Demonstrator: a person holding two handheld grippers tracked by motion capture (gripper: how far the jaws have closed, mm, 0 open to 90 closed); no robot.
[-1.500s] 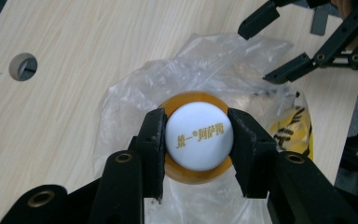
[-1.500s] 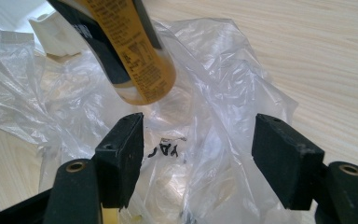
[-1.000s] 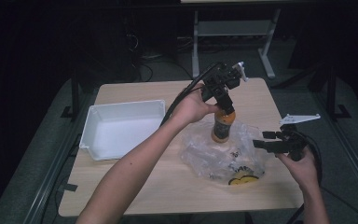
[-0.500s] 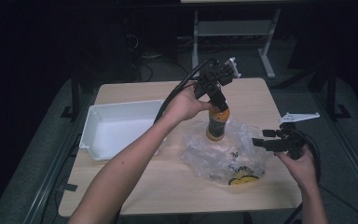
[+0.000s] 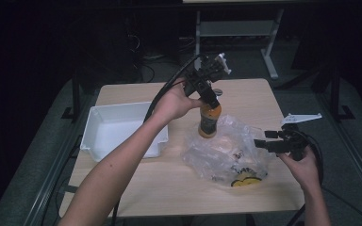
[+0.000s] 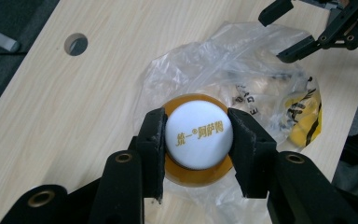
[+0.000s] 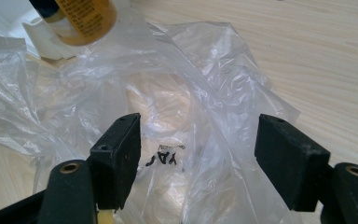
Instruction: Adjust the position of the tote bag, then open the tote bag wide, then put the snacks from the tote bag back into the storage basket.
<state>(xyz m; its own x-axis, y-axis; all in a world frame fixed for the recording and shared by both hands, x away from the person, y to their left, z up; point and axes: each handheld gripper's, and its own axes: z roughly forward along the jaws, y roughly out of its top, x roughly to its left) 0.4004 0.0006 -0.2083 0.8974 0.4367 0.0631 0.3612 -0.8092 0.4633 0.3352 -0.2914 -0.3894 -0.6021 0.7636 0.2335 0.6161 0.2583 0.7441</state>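
An orange bottle point(image 5: 209, 121) with a white cap point(image 6: 198, 135) stands upright at the far left edge of a crumpled clear plastic bag point(image 5: 226, 153). My left gripper point(image 5: 211, 100) comes down on it from above, both pads pressed against the cap's sides point(image 6: 196, 125). The bottle's orange shoulder point(image 6: 186, 176) shows beneath the cap. At the bag's right side, my right gripper point(image 5: 269, 141) is open, its jaws point(image 7: 198, 140) wide apart just above the plastic point(image 7: 168, 93) with nothing gripped. The bottle's labelled body point(image 7: 81, 18) appears at the top left of the right gripper view. Something with yellow and black print point(image 5: 245, 180) lies in the bag.
A white empty tray point(image 5: 118, 129) sits at the left on the wooden table point(image 5: 169, 188). The tabletop has a round cable hole point(image 6: 76, 44) near its far edge. The right gripper point(image 6: 307, 32) reaches over the bag in the left gripper view. The room around the table is dark.
My left hand has carried the bottle leftward and slightly up, from over the bag's middle to its far left edge. The right gripper has stayed where it was.
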